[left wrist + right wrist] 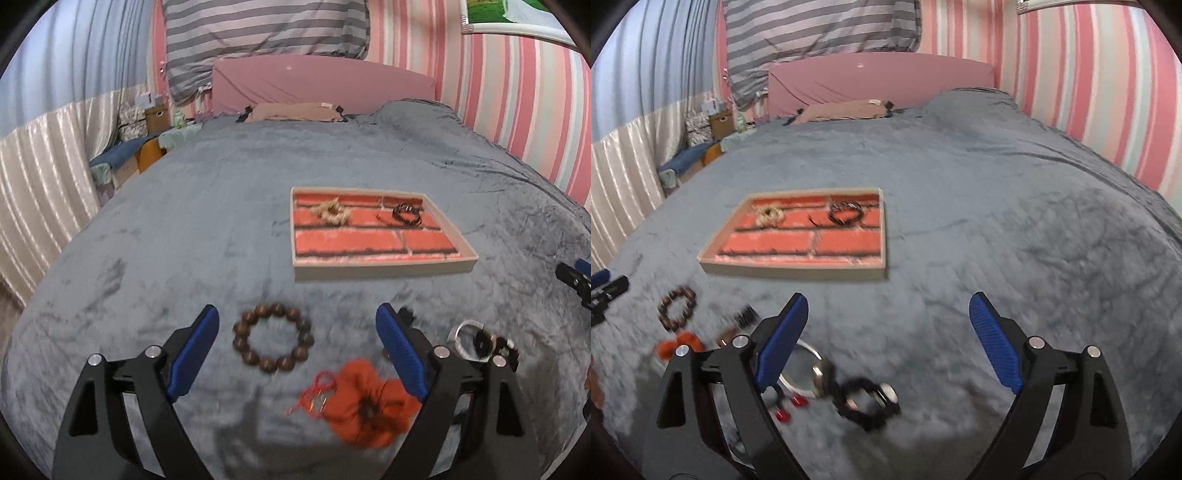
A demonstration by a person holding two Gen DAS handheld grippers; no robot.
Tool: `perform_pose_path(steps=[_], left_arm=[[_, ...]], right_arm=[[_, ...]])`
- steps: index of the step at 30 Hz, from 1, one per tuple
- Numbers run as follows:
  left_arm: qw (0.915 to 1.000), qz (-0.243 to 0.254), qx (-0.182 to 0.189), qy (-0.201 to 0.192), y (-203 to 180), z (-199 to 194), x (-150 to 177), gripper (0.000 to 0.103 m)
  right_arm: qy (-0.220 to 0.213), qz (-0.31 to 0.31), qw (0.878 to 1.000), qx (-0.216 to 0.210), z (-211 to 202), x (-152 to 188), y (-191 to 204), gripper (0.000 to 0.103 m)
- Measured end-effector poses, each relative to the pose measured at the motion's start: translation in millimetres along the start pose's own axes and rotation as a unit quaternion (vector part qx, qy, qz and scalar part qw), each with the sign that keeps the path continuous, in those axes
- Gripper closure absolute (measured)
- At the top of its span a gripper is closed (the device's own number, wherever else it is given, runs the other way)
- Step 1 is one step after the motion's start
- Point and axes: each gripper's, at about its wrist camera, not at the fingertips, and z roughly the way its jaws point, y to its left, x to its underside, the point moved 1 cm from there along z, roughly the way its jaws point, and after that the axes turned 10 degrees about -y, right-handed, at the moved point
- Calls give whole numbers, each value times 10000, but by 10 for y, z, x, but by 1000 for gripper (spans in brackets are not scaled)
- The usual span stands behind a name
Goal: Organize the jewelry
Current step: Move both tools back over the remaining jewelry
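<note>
Gaping empty above the bedspread (207, 206), jaws of left gripper (297, 349) and right gripper (888, 338).

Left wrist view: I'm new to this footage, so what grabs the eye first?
The brick-patterned tray in the middle of the grey bedspread holds two bracelets already. Nearer, a brown bead bracelet lies between the left gripper's open blue fingers, beside an orange scrunchie.

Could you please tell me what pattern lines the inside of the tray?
A red brick pattern lines the tray, clearest in the left wrist view.
</note>
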Motion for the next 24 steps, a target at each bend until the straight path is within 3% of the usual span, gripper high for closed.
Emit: perform_pose_path(steps=[7,13,20,24], left_arm=[[9991,-216,-9,365,118,-27,499,18],[9994,-97,32,337,-30,-141,795,18],[9988,206,119,433,-243,-178,1007,18],[9979,85,198,605,-235,-110,1056,18]], right_arm=[[119,102,9997,186,-92,555,-96,16],[279,358,9989,149,-188,954,-32,16],[188,176,9997,37,-489,1215,291,16],[234,-205,9992,250,-452,1313,377,16]])
